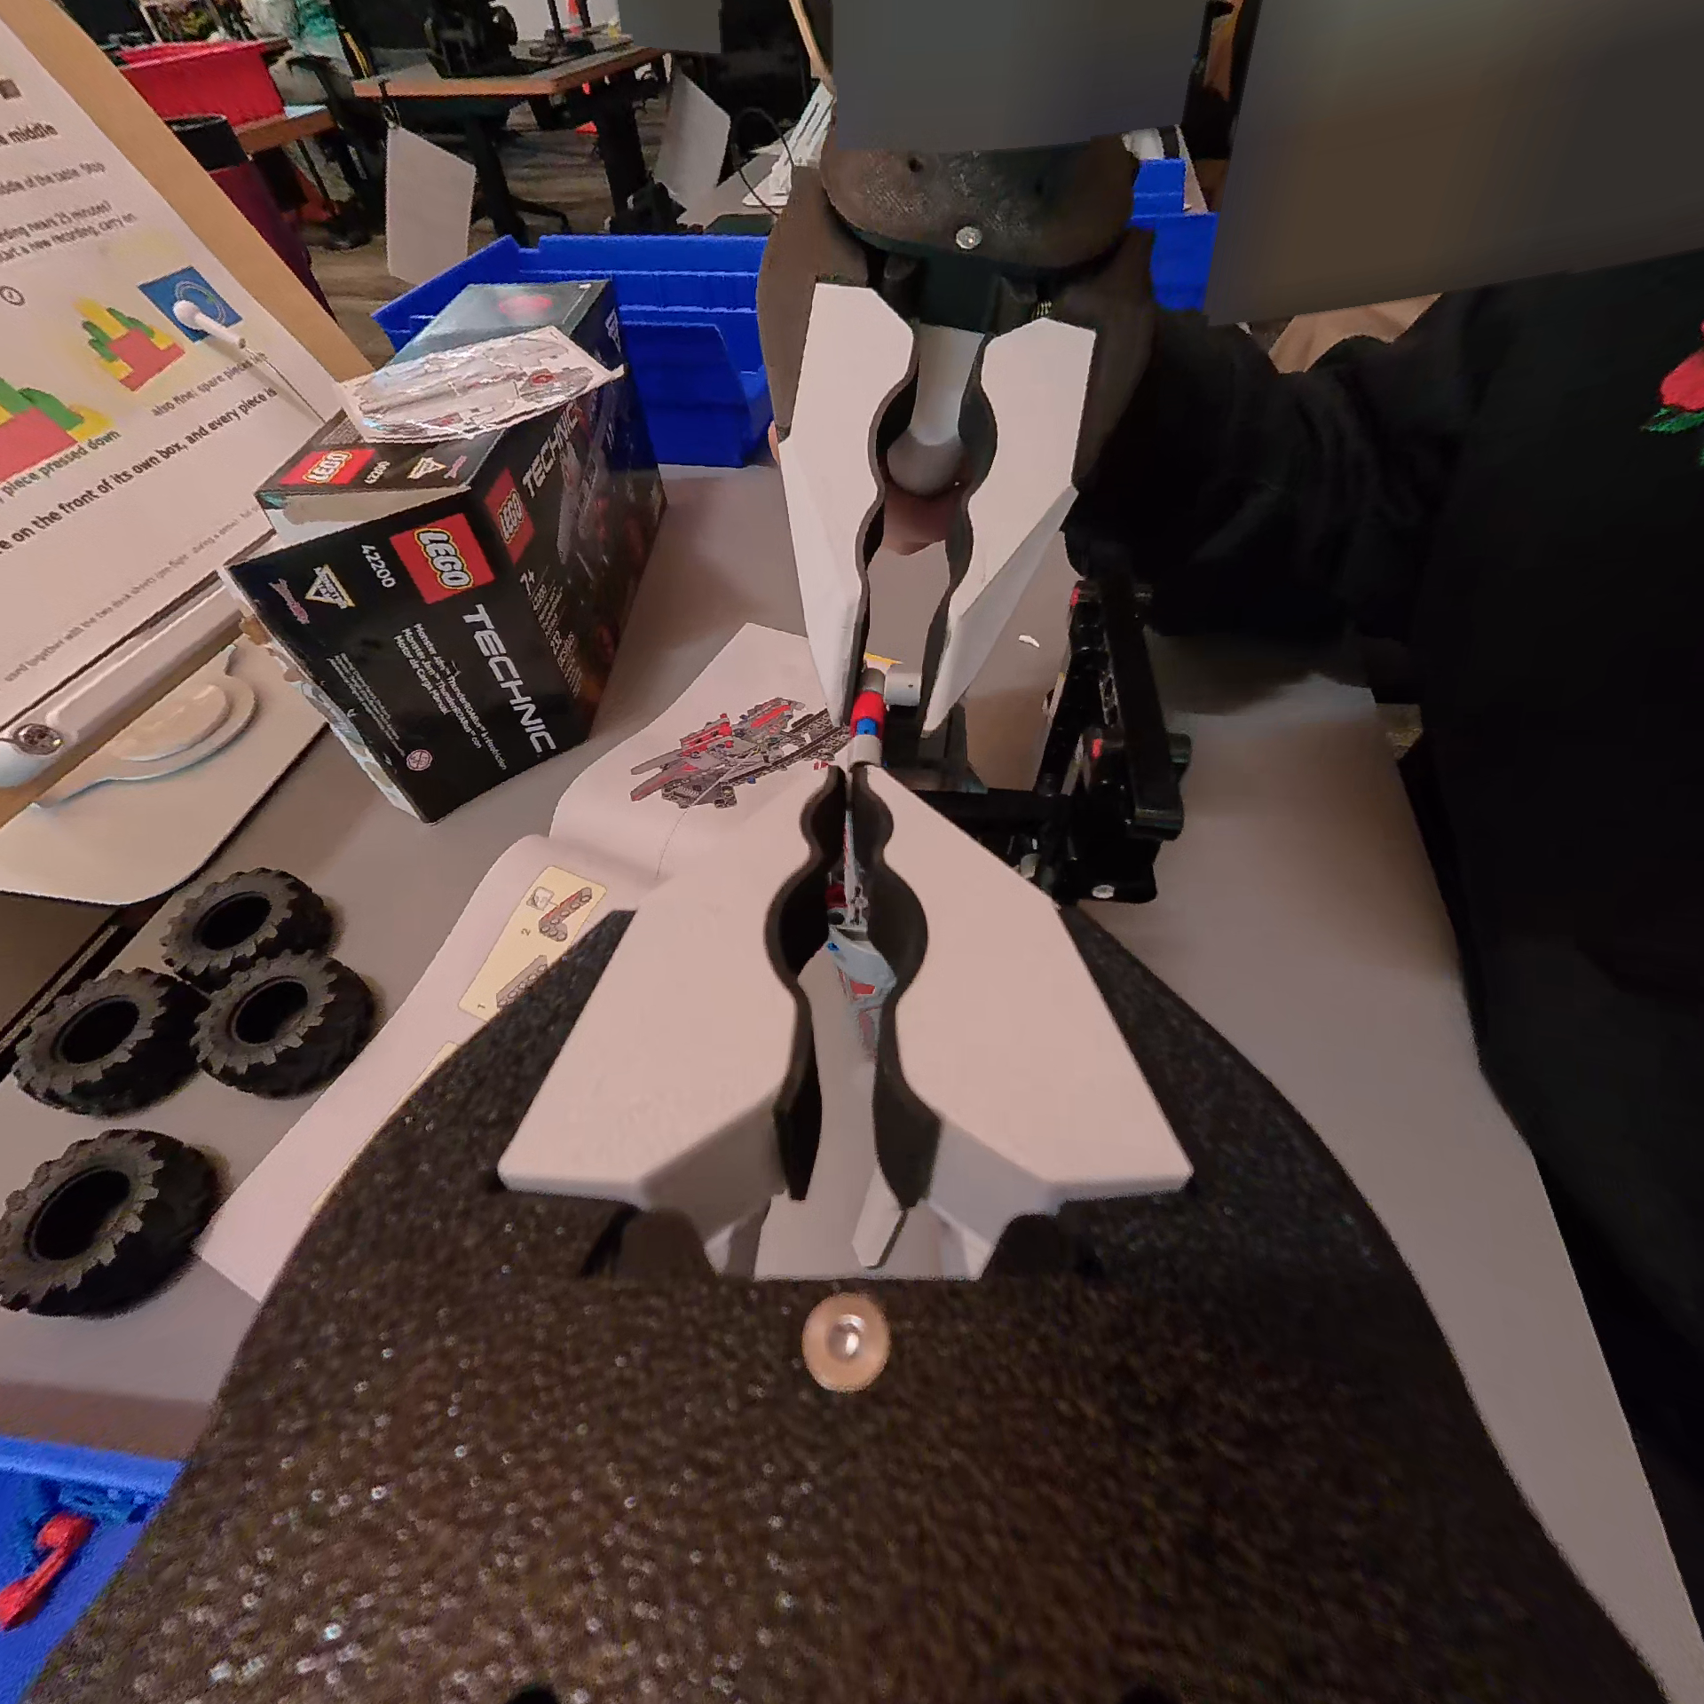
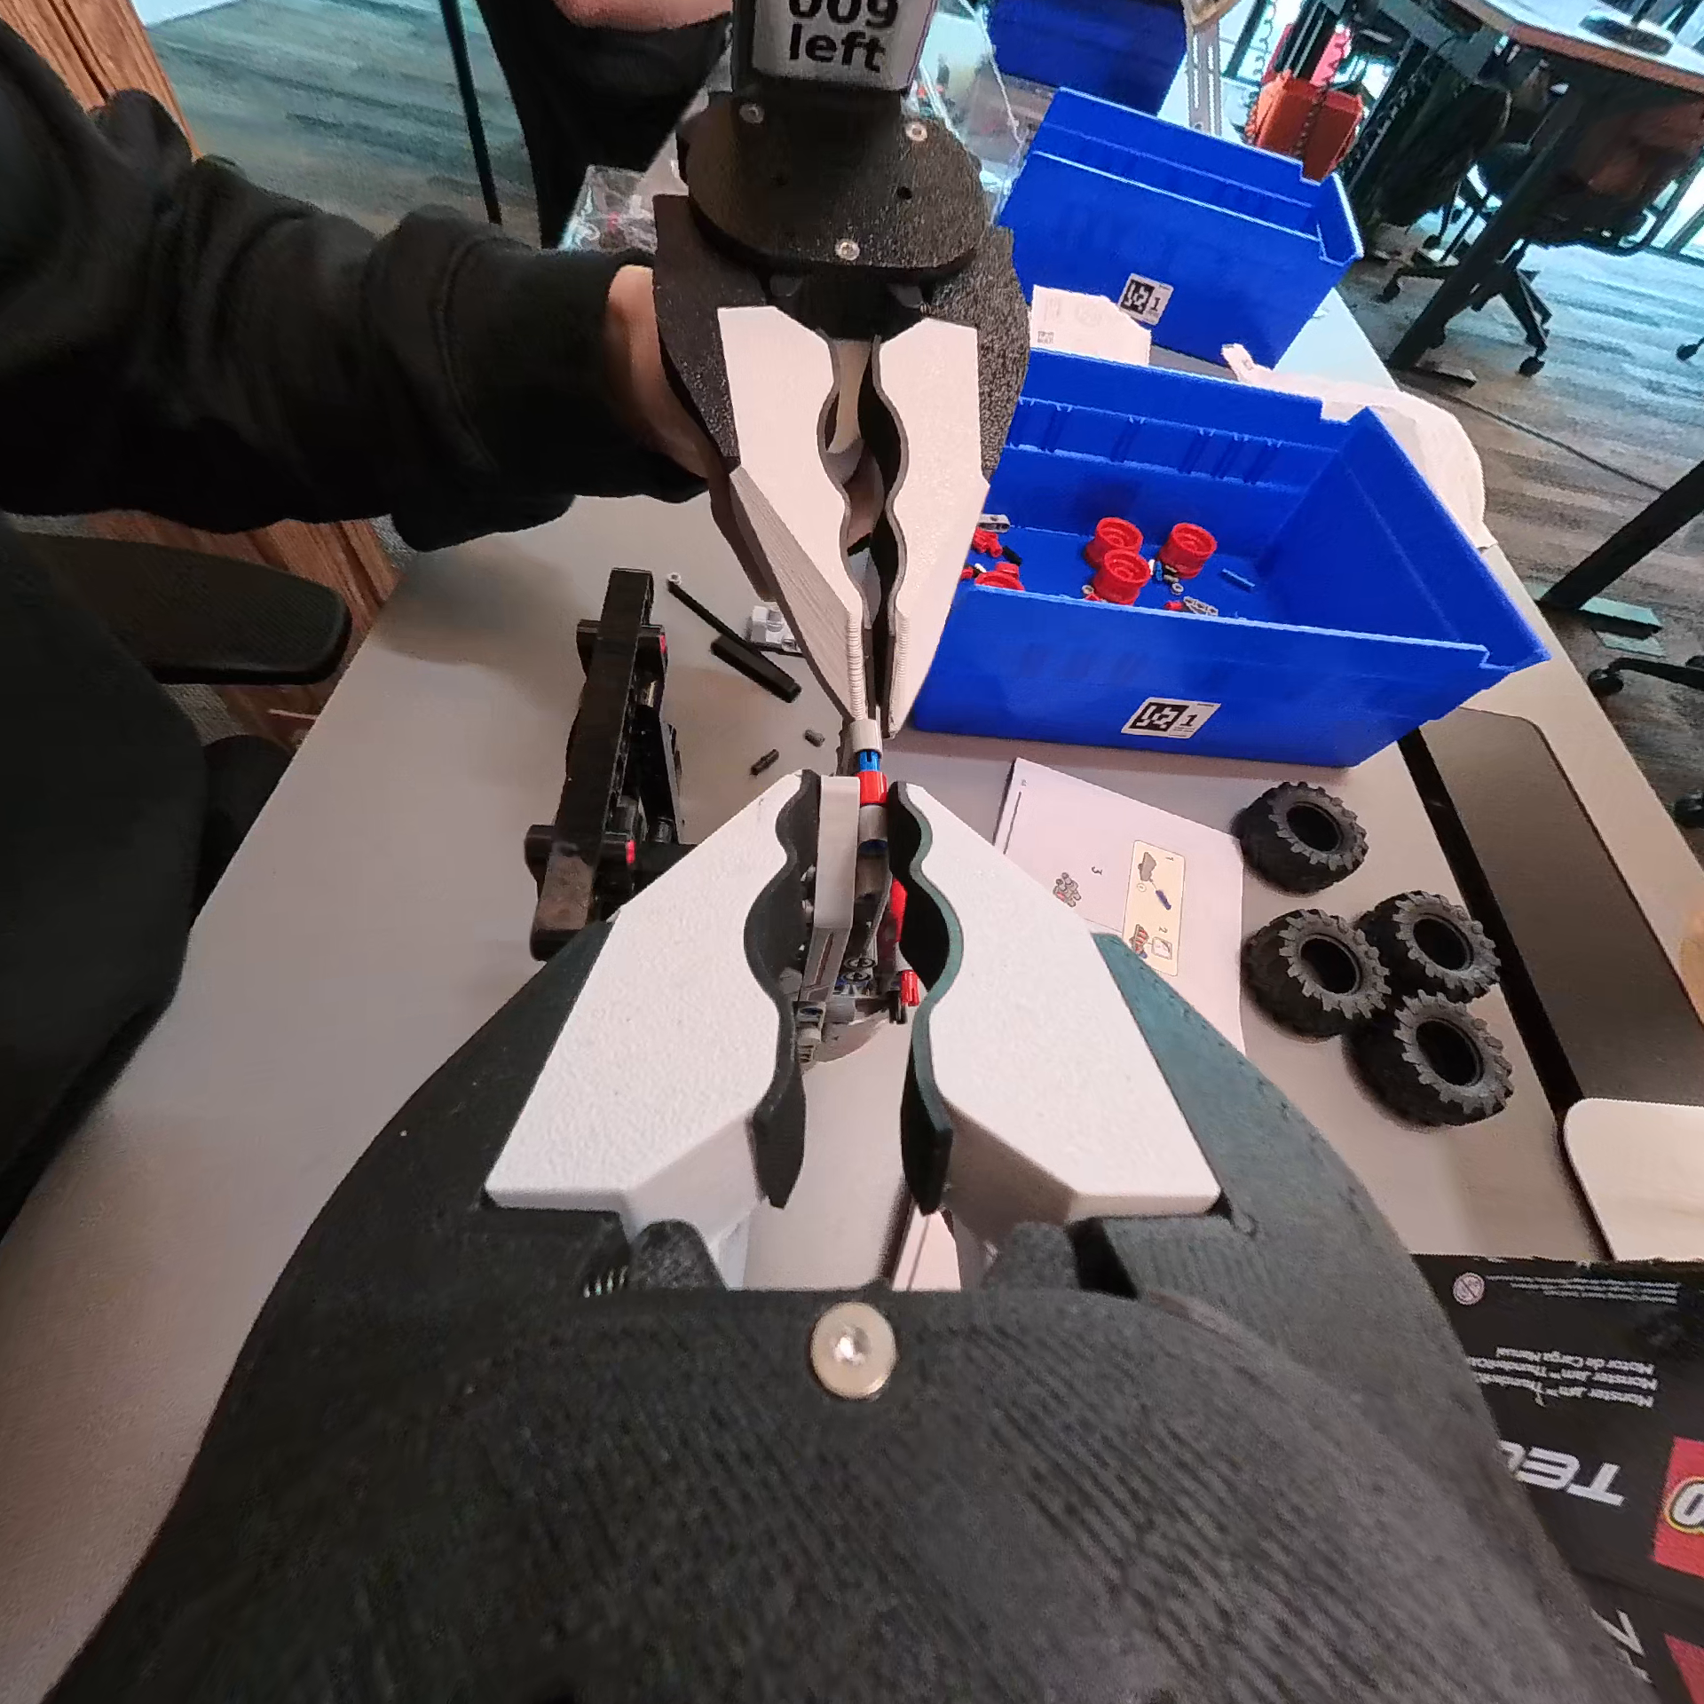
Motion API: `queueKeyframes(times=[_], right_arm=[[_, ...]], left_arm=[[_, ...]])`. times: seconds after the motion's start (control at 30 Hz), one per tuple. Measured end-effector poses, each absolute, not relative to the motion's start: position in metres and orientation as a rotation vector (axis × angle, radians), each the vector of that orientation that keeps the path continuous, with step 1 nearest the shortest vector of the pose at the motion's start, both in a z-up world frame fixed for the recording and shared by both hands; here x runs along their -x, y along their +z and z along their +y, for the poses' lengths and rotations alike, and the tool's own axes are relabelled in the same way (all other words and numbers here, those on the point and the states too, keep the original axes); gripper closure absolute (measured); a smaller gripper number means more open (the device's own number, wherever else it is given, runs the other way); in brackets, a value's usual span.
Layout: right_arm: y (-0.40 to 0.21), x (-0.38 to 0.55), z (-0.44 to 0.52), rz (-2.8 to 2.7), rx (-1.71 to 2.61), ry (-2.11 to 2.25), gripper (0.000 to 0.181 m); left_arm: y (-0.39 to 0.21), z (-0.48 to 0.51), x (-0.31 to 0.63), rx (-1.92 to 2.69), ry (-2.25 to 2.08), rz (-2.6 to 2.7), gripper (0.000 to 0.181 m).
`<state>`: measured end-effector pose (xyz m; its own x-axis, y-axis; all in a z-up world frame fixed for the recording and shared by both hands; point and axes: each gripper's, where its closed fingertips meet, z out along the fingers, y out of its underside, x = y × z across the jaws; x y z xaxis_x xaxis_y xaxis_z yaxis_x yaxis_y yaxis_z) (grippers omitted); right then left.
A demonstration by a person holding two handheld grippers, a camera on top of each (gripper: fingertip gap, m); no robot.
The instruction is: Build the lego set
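My left gripper (image 1: 848,773) is shut on a small grey pin piece (image 1: 862,749) at its tips. My right gripper (image 2: 853,784) is shut on a grey sub-assembly (image 2: 844,885) with red and blue parts. The two grippers meet tip to tip above the table. The grey pin piece (image 2: 862,738) touches the blue and red end of the sub-assembly. The right gripper (image 1: 890,710) comes down from the top of the left wrist view, and the left gripper (image 2: 867,715) likewise in the right wrist view. A black chassis frame (image 2: 609,756) lies on the table beside them and also shows in the left wrist view (image 1: 1106,738).
Several black tyres (image 2: 1365,959) lie loose on the table, also in the left wrist view (image 1: 230,996). An open instruction booklet (image 2: 1125,867) lies under the grippers. A blue bin (image 2: 1199,664) holds red wheel hubs (image 2: 1134,553). The set's black box (image 1: 461,599) stands near an instruction board. A loose black axle (image 2: 738,645) lies by the chassis. Both grippers' tips are close together, under 4 cm apart.
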<state>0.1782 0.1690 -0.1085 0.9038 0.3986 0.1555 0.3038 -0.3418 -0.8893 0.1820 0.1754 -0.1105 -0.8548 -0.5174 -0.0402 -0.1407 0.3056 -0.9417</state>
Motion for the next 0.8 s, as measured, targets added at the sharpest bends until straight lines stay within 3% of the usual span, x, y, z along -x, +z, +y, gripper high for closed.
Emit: queueKeyframes(times=[0.23,0.47,0.67,0.8], right_arm=[[-0.1081,-0.1788,0.1693,-0.506,1.936,0.135,0.168],[-0.1085,-0.1815,0.1702,-0.488,1.933,0.142,0.167],[-0.1076,-0.1801,0.1681,-0.500,1.928,0.160,0.167],[-0.1077,-0.1802,0.1667,-0.513,1.935,0.151,0.167]], left_arm=[[-0.1106,0.1754,-0.1827,0.542,-1.480,2.254,0.181],[-0.1110,0.1754,-0.1863,0.741,-1.668,2.257,0.181],[-0.1087,0.1736,-0.1849,0.462,-1.425,2.242,0.181],[-0.1073,0.1720,-0.1850,0.602,-1.597,2.270,0.181]])
